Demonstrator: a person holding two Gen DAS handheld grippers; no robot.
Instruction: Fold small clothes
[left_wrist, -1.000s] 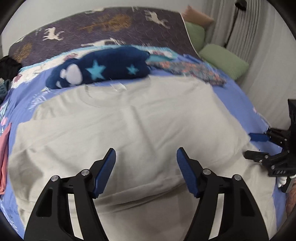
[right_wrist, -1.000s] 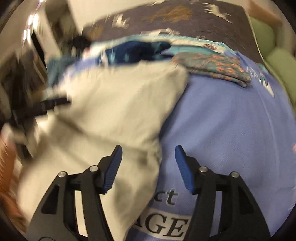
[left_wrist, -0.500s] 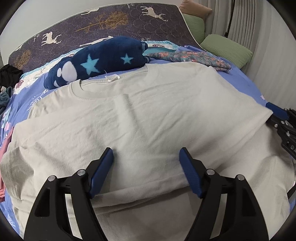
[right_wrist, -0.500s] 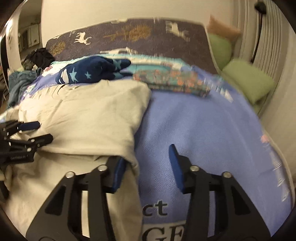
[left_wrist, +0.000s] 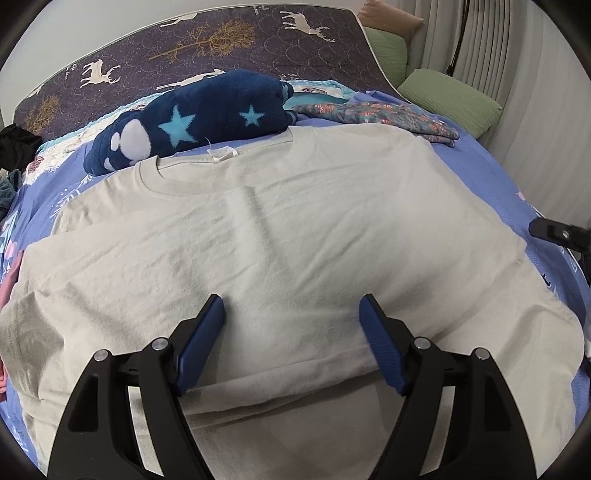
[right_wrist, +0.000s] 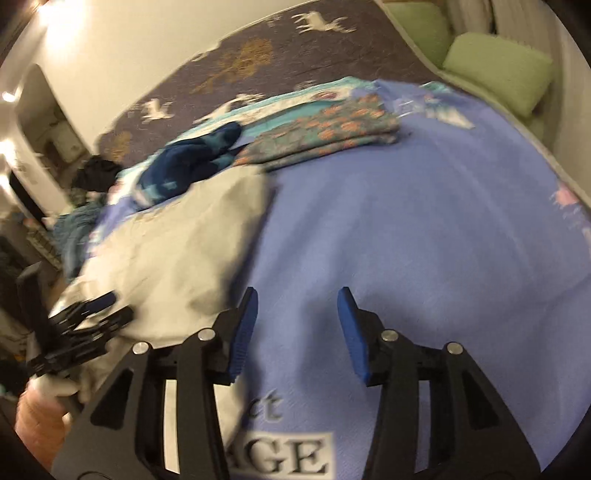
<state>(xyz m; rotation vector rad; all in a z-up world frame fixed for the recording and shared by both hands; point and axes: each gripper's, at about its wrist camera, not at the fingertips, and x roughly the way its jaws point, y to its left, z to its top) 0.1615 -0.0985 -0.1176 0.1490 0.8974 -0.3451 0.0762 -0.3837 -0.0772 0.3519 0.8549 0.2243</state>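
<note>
A beige T-shirt (left_wrist: 280, 236) lies on the blue bedspread (right_wrist: 424, 221), collar at the far side, with its lower part doubled back over itself. My left gripper (left_wrist: 291, 317) is open and empty just above the folded edge. My right gripper (right_wrist: 297, 314) is open and empty over bare bedspread, just right of the shirt (right_wrist: 177, 258). The left gripper also shows at the left of the right wrist view (right_wrist: 92, 314), and a tip of the right gripper at the right edge of the left wrist view (left_wrist: 554, 232).
A navy fleece with stars (left_wrist: 199, 118) lies behind the collar. A floral folded garment (left_wrist: 380, 114) lies at the back right. Green pillows (left_wrist: 450, 99) stand by the wall. A dark deer-print mattress (left_wrist: 207, 48) stands at the back. Pink cloth (left_wrist: 7, 280) lies at the left edge.
The right gripper has let go of the shirt's side and moved right, off the cloth. The left gripper has closed in on the shirt, which now lies flatter.
</note>
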